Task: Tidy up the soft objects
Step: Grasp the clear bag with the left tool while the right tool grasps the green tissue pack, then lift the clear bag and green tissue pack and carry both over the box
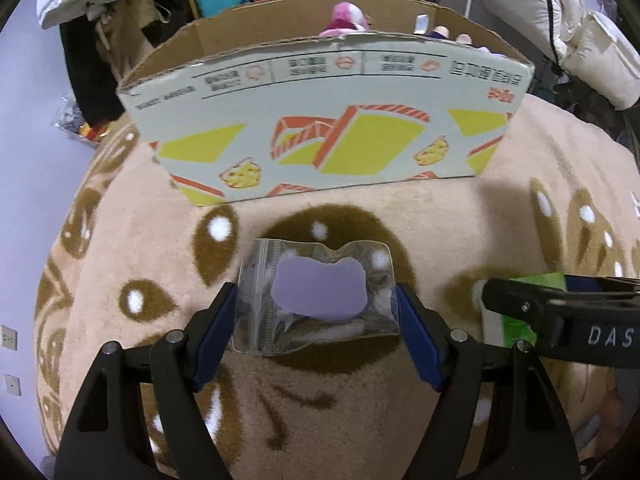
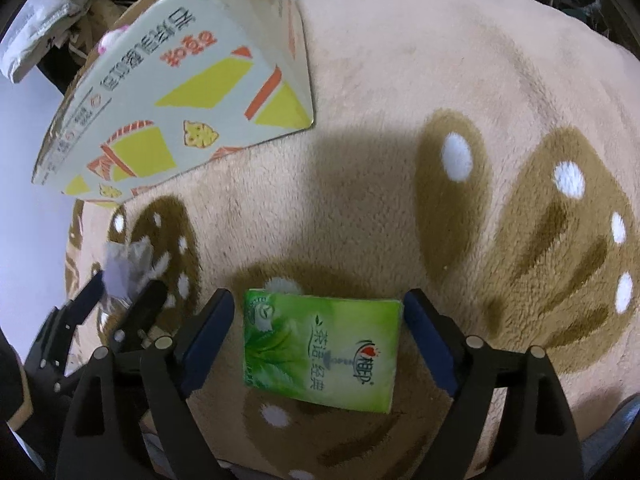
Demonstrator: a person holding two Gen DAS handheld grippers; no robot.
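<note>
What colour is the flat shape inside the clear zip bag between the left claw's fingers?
Pale lilac purple. The shape inside the zip bag shows best in the left wrist view.

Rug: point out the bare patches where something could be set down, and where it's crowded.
The rug lies bare to the right of the cardboard box and beyond the green tissue pack. A narrower strip runs between the box and the clear bag. Crowded near the left gripper and right gripper, side by side.
</note>
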